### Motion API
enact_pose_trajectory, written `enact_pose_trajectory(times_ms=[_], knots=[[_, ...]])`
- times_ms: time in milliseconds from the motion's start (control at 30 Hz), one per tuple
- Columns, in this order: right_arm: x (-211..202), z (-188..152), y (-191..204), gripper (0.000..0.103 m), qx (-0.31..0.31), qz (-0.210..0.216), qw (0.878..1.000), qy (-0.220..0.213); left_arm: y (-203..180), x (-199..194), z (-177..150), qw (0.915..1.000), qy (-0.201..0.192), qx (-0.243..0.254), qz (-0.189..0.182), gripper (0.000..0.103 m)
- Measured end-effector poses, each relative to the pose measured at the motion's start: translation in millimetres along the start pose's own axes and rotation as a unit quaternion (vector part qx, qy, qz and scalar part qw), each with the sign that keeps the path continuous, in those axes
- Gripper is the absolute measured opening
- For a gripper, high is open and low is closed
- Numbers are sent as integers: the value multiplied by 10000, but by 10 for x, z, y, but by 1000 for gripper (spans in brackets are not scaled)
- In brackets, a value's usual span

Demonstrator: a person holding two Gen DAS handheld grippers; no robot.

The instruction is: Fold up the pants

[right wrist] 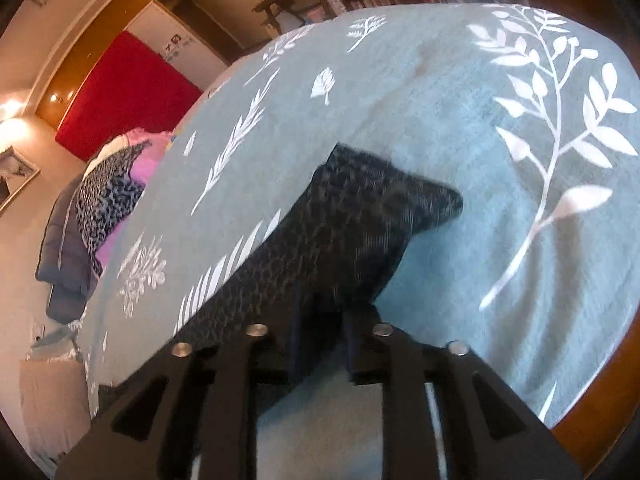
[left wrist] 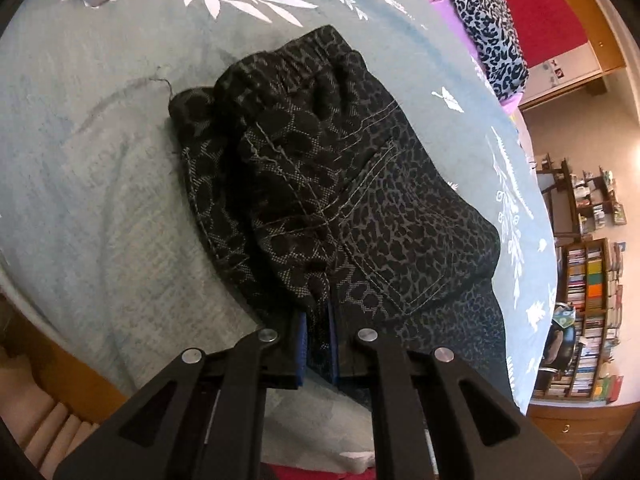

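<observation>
Dark leopard-print pants (left wrist: 320, 184) lie bunched on the bed (left wrist: 100, 200), pinched in the left hand-held gripper (left wrist: 318, 344); the right hand-held gripper (right wrist: 326, 344) stands slightly apart around a hem. Soft, light denim likely sags; seams and waistband (left wrist: 288, 68) offer firmest hold.

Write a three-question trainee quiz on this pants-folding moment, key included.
1. True or false: the dark leopard-print pants lie on a bare wooden floor.
2. Which part of the pants faces up beside the left claw? A) stitched back pocket B) zipper fly C) belt buckle
3. Fill in: the grey-green bedspread carries a white ____ print.

Key:
1. False; they lie on the bedspread.
2. A; the stitched pocket shows, and the left claw is clamped on fabric.
3. Leaf. The right claw has pants fabric between its jaws.
</observation>
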State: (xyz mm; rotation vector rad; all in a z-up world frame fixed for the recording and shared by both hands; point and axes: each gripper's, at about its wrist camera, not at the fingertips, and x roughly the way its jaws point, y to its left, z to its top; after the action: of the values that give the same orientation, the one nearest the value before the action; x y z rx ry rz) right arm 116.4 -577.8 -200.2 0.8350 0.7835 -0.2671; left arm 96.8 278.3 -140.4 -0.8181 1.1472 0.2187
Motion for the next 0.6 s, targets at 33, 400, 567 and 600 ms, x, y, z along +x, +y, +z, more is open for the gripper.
enact_pose_trajectory(times_ms=[33, 400, 567, 600], knots=[[8, 31, -21, 27, 57, 43, 10000, -56, 7, 14, -11, 10000, -5, 4, 25, 8], [-215, 475, 179, 5, -480, -88, 9951, -863, -118, 5, -228, 9995, -23, 290, 120, 8], [207, 425, -183, 5, -421, -477, 9978, -196, -114, 115, -325, 9976, -210, 586, 300, 9], [218, 373, -229, 5, -419, -449, 9979, -189, -100, 111, -322, 9977, -196, 581, 281, 9]])
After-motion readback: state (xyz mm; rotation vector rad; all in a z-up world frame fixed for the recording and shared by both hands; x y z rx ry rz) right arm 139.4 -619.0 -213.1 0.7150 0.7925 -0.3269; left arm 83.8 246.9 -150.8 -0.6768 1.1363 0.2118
